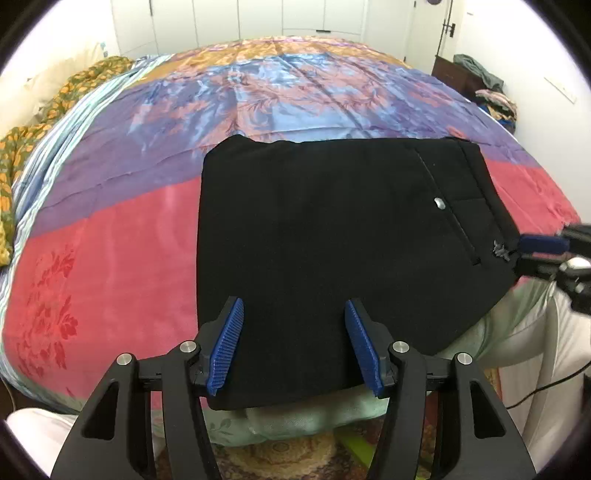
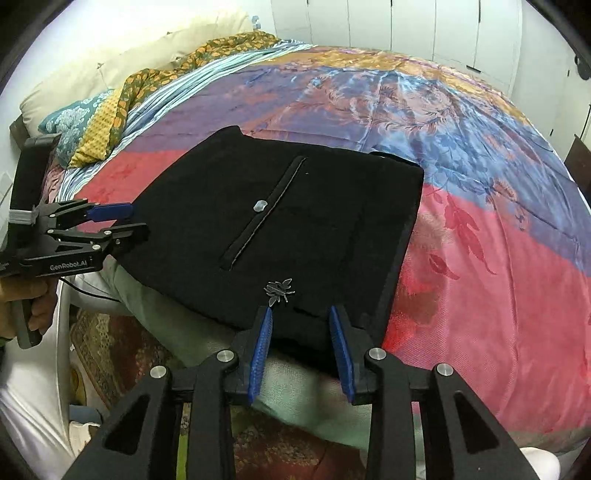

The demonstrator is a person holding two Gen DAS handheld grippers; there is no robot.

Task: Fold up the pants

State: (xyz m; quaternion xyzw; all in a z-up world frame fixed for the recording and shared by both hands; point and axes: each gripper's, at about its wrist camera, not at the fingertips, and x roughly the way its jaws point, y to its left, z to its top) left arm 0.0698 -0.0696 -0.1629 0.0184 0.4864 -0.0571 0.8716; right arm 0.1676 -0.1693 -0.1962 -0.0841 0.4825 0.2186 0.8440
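The black pants [image 1: 332, 240] lie folded into a compact rectangle at the near edge of the bed, back pocket with a silver button [image 1: 439, 203] facing up. They also show in the right wrist view [image 2: 295, 221], with a small silver insect emblem [image 2: 279, 290] near the near edge. My left gripper [image 1: 294, 310] is open, its blue pads straddling the near edge of the pants and holding nothing. My right gripper [image 2: 300, 312] is open just short of the waistband corner. It shows from the side in the left wrist view [image 1: 532, 254]. The left gripper [image 2: 127, 221] shows in the right wrist view.
The bed is covered by a shiny pink, purple and blue floral sheet [image 1: 110, 258]. Pillows and a yellow-green floral cloth [image 2: 147, 85] lie at its head. A patterned rug [image 2: 122, 354] covers the floor below. White cupboards [image 1: 258, 18] and a dark piece of furniture with piled clothes [image 1: 476, 77] stand beyond.
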